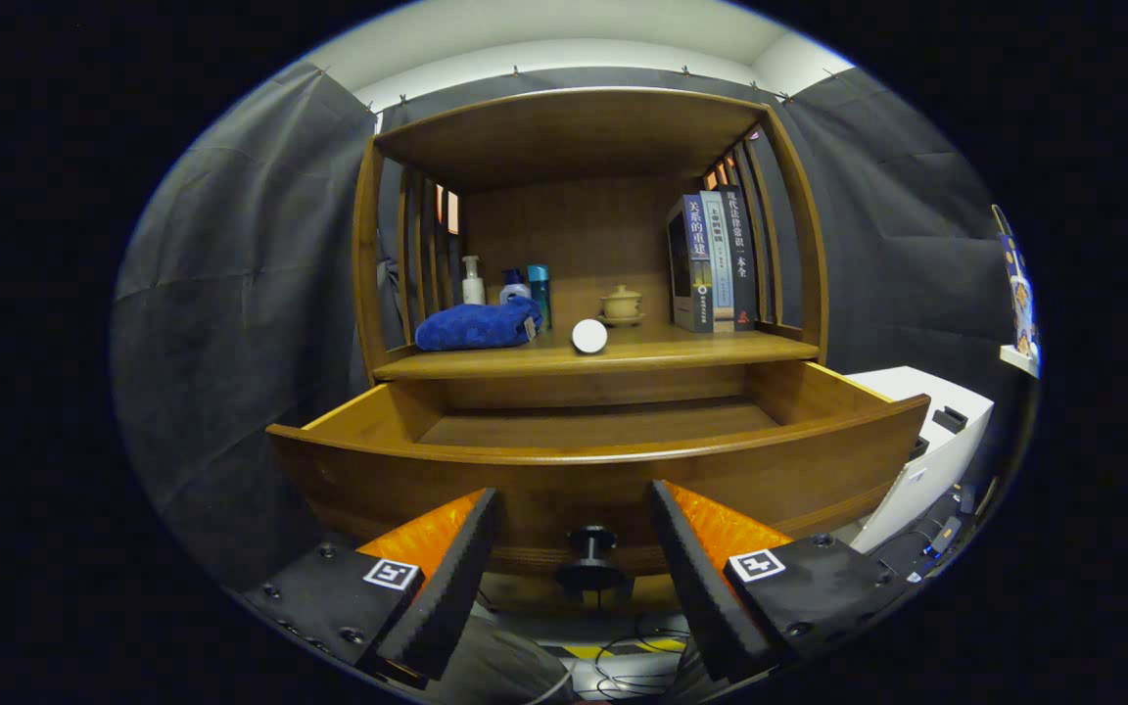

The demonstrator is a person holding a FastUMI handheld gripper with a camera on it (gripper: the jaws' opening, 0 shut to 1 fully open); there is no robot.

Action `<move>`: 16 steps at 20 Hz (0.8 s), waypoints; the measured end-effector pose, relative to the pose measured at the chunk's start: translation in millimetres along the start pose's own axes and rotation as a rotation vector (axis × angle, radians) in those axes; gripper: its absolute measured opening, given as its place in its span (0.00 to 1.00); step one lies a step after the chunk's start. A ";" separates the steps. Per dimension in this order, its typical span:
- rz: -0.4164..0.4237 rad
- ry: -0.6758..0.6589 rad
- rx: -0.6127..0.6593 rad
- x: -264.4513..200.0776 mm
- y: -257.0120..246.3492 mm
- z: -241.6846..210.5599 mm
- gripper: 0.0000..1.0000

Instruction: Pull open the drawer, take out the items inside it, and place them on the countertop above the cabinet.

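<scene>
With the drawer (603, 460) pulled out, its knob (591, 548) just beyond the spread, empty fingers of the gripper (574, 578), lift over the front and check the hidden near floor (blue cloth (479, 325) already lies on the countertop (701, 351)).

1. The hand-held gripper (574, 578) has two broad fingers, set apart with a wide gap between them.
2. Each of the fingers (446, 587) carries a wedge-shaped black foam pad with a grainy, matte face on the inner side.
3. Behind the pads, glossy orange ribbed plastic (422, 539) forms the finger bodies.
4. Flat black plates cover the near outer part of each finger, fixed with small dark round screws (327, 550).
5. Each plate bears a small white square marker (393, 574) with a black pattern, one on the left finger, one on the right.
</scene>
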State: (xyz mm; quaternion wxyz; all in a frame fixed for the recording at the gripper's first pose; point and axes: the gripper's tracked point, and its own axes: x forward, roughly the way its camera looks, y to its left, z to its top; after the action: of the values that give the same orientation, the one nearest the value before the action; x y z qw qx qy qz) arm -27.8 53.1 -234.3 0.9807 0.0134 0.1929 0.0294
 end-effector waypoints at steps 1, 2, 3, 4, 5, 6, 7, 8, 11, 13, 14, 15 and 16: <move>-0.009 0.003 0.000 3.3 0.6 -3.1 0.99; -0.024 0.000 0.008 5.1 0.9 -7.1 0.98; -0.032 -0.008 0.010 5.5 2.5 -8.1 0.98; -0.048 -0.021 -0.001 7.5 2.3 -8.1 0.97; -0.064 -0.030 -0.008 9.3 2.1 -7.4 0.97; -0.085 -0.041 -0.012 11.3 1.0 -6.9 0.97; -0.097 -0.038 -0.026 14.4 0.2 -9.1 0.96; -0.103 -0.056 -0.042 22.9 0.8 -3.7 0.96; -0.107 -0.049 -0.042 37.7 -0.7 -1.5 0.97; -0.107 -0.045 -0.020 51.0 -0.8 2.6 0.97; -0.107 -0.048 -0.014 56.4 -1.3 5.5 0.97; -0.107 -0.032 -0.016 62.8 -1.8 5.7 0.97; -0.108 -0.032 -0.015 71.3 -3.2 8.4 0.97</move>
State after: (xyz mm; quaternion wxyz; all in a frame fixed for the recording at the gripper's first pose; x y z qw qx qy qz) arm 41.4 54.2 -253.6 0.9839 -0.0040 0.1772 -0.0225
